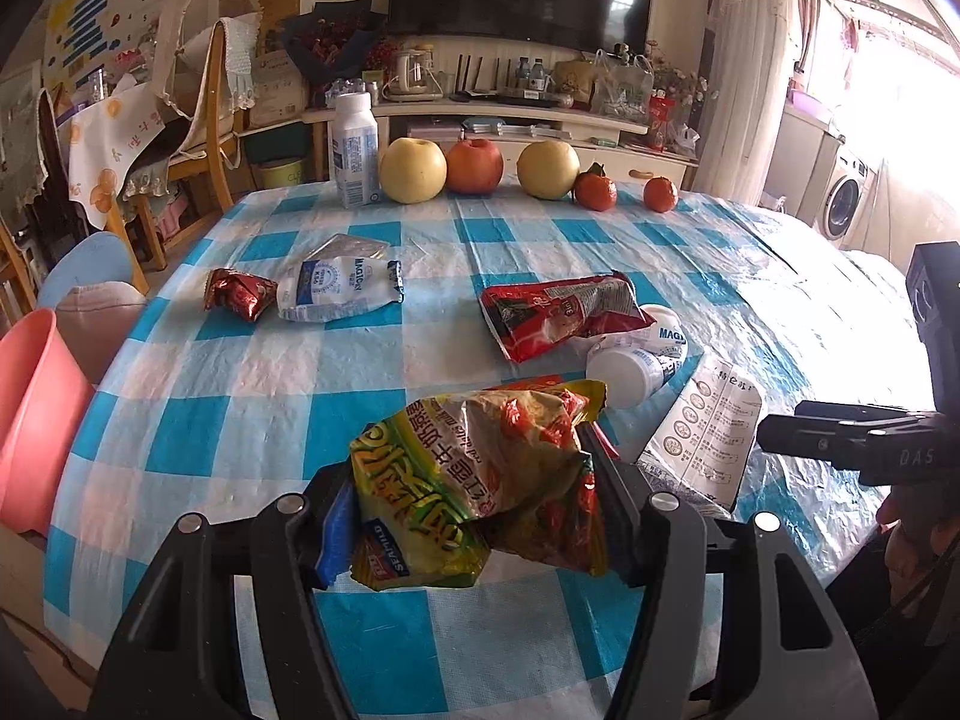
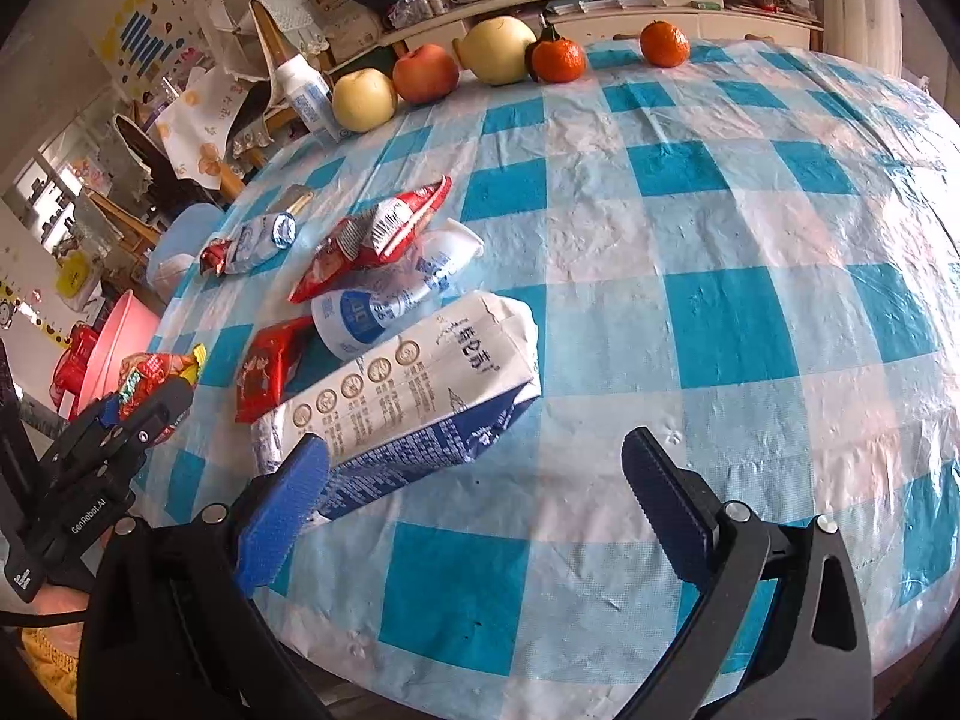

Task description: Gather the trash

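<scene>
Holding a crumpled yellow noodle wrapper (image 1: 480, 480) by one end, the left gripper (image 1: 474, 516) hung above the checked table (image 1: 240, 420). The light wrapper could slip free before reaching the pink bin (image 1: 30, 420). The right gripper (image 2: 480, 504) stood wide and empty beside the milk carton (image 2: 408, 396), which a careless swing could knock.

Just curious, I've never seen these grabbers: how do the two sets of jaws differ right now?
The left gripper has its jaws clamped on a crumpled yellow-green snack bag; the right gripper has nothing between its jaws. The left one's jaws stand narrower, pressed on the bag; the right one's gape wide, one blue pad beside the flattened milk carton. Both point down at the checked tablecloth.
</scene>
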